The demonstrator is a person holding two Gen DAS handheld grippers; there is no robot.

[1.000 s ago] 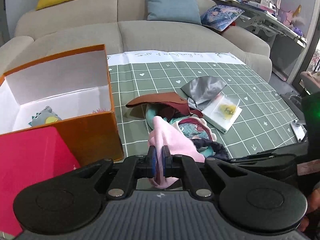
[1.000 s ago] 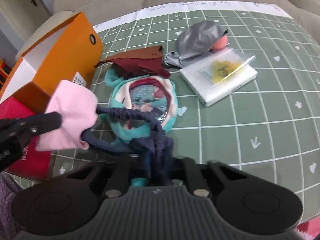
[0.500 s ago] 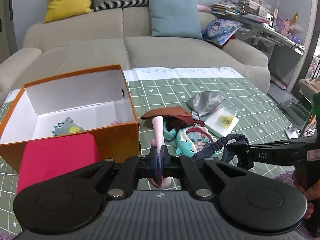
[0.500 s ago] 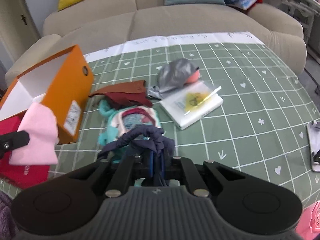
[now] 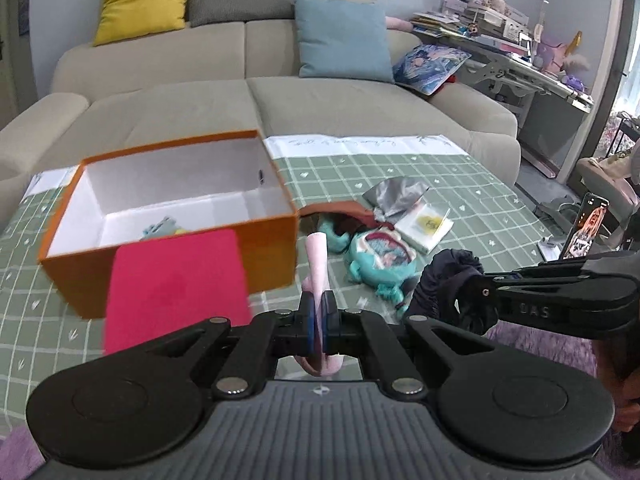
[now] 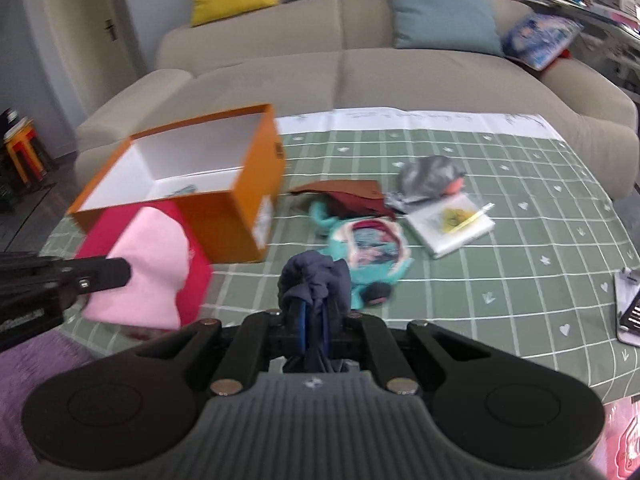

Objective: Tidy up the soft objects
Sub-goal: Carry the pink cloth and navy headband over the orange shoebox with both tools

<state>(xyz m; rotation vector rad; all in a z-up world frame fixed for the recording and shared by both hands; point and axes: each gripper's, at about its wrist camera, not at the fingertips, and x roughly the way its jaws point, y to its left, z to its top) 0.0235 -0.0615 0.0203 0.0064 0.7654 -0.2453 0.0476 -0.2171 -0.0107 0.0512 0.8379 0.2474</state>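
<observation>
My left gripper (image 5: 319,304) is shut on a pink cloth (image 5: 318,268), held above the green checked mat in front of the orange box (image 5: 264,256); the cloth shows broad in the right wrist view (image 6: 148,268). My right gripper (image 6: 314,312) is shut on a dark navy elastic headband (image 6: 316,276), bunched up and lifted off the mat; it also shows in the left wrist view (image 5: 448,284). A teal plush toy (image 6: 372,248), a brown-maroon cloth (image 6: 348,194) and a grey cloth (image 6: 428,172) lie on the mat. A small grey-green plush (image 5: 160,228) lies inside the box.
A red box lid (image 5: 176,280) leans against the orange box's front. A clear plastic packet (image 6: 452,224) lies right of the plush toy. A phone (image 5: 588,224) stands at the mat's right edge. A beige sofa (image 5: 280,104) with cushions runs behind the mat.
Both grippers have lifted and pulled back from the pile. The navy headband has come free of the teal plush and bunched up in the right gripper. The pink cloth has risen with the left gripper.
</observation>
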